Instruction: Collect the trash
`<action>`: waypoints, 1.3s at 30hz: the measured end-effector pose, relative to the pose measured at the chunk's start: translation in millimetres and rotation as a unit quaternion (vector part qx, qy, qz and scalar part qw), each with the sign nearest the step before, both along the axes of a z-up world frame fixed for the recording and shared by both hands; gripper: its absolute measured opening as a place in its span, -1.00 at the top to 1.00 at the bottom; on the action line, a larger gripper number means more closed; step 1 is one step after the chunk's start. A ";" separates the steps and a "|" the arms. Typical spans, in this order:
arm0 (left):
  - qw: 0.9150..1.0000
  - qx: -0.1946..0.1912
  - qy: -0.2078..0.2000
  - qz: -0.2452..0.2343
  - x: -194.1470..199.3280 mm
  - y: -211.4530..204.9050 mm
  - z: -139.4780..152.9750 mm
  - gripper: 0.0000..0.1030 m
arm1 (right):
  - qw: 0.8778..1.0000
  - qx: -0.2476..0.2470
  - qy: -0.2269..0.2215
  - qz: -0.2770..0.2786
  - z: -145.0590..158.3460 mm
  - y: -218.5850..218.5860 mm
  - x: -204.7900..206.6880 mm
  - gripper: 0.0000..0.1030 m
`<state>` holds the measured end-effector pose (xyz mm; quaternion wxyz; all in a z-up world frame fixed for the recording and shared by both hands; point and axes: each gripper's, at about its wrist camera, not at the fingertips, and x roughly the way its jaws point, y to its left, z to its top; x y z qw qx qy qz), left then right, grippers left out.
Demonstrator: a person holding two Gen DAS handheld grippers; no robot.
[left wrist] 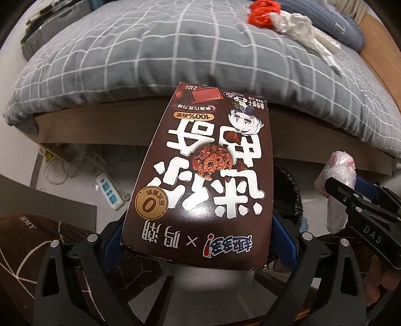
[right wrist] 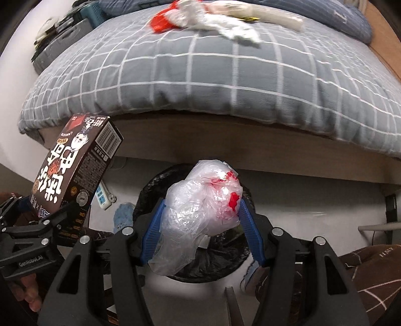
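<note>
My left gripper point(left wrist: 198, 240) is shut on a brown cookie box point(left wrist: 200, 175) with big white lettering; the same cookie box point(right wrist: 75, 170) shows at the left of the right wrist view. My right gripper point(right wrist: 201, 213) is shut on a crumpled clear plastic bag point(right wrist: 200, 213) with red print, held over a round bin with a black liner point(right wrist: 150, 185) on the floor. That plastic bag point(left wrist: 337, 180) also appears at the right of the left wrist view. On the bed lie a red plastic bag point(left wrist: 262, 12) and white crumpled wrappers point(left wrist: 300, 27).
A bed with a grey checked duvet point(right wrist: 225, 75) fills the upper half, its wooden frame point(right wrist: 250, 148) just beyond the bin. A white power strip point(left wrist: 110, 191) with cables lies on the floor. A person's patterned brown trouser legs point(right wrist: 371, 275) and slipper sit near the bin.
</note>
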<state>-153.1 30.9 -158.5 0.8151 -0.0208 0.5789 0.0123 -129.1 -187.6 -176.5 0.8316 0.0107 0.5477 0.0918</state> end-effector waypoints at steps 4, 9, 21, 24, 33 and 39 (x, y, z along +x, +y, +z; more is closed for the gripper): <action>1.000 0.005 0.007 0.003 1.1 1.3 -6.8 -0.81 | 1.000 -0.001 0.002 0.016 -5.2 11.8 3.5 -0.15; 1.000 0.006 0.011 -0.012 4.7 -12.5 -13.2 -0.81 | 1.000 -0.011 0.008 0.012 -12.0 4.7 2.2 -0.36; 0.996 -0.006 0.033 -0.077 17.3 -75.8 -34.1 -0.81 | 0.998 -0.042 -0.004 -0.048 -20.6 -57.2 -10.5 -0.80; 0.995 -0.007 0.035 -0.092 15.5 -91.2 -34.2 -0.82 | 0.997 -0.042 -0.001 -0.067 -23.3 -66.0 -14.6 -0.82; 0.996 -0.004 0.014 -0.093 13.1 -95.8 -27.1 -0.89 | 0.996 -0.029 0.001 -0.079 -25.0 -87.4 -12.9 -0.82; 0.997 -0.005 0.006 -0.078 15.9 -87.5 -17.3 -0.89 | 0.997 -0.028 -0.007 -0.069 -17.4 -80.7 -11.1 -0.82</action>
